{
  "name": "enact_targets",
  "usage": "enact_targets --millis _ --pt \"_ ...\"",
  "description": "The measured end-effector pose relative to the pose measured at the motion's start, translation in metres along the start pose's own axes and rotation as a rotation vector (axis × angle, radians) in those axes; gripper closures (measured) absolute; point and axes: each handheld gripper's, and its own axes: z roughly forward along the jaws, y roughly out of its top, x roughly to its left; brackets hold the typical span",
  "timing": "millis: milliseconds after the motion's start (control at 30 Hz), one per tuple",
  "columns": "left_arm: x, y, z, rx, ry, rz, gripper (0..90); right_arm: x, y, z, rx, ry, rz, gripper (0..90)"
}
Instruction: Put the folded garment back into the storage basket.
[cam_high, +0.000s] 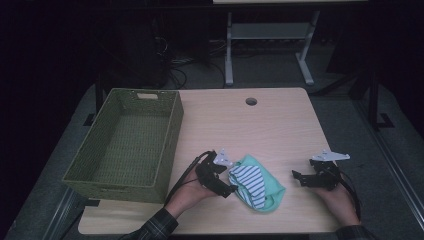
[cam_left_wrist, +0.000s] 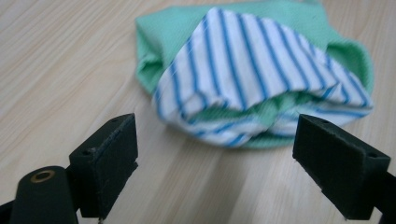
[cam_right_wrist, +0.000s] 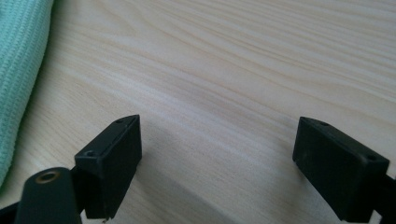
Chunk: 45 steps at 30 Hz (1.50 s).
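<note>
Cloth (cam_high: 256, 186) is lying folded at table's (cam_high: 280, 125) 6 o'clock. Left gripper (cam_left_wrist: 215, 161) is gaping empty beside it; right gripper (cam_right_wrist: 217, 163) is idling open. Recommend pinching all layers before lifting toward basket (cam_high: 127, 145) at 9 o'clock.

This looks like a lab or test room set up for recording. A plain light-wood table (cam_high: 260, 120) with a cable hole (cam_high: 251, 101) stands on grey carpet in a dim space. Behind it, loose cables (cam_high: 175, 65) trail over the floor beside the white metal legs of another desk (cam_high: 229, 55).
</note>
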Motion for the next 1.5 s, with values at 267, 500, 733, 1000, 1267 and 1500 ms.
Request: enact_targets --millis 267,500,733,1000,1267,1500 --pt "-0.011 0.016 0.015 0.006 -0.026 0.050 13.0 0.000 0.000 0.000 0.001 0.000 0.000 15.3" --pt "-0.013 0.018 0.038 0.077 -0.035 0.087 12.4 0.000 0.000 0.000 0.000 0.000 0.000 15.3" --pt "-0.014 0.016 0.048 0.107 -0.036 0.099 12.2 0.000 0.000 0.000 0.000 0.000 0.000 15.3" --pt "-0.015 0.014 0.050 0.124 -0.039 0.091 13.4 0.000 0.000 0.000 0.000 -0.001 0.000 15.3" --pt "-0.014 0.014 0.045 0.120 -0.057 0.113 34.5 0.000 0.000 0.000 0.000 -0.002 0.001 15.3" --pt "-0.010 0.016 0.041 0.130 -0.082 0.103 62.3 0.000 0.000 0.000 0.000 -0.002 0.002 15.3"
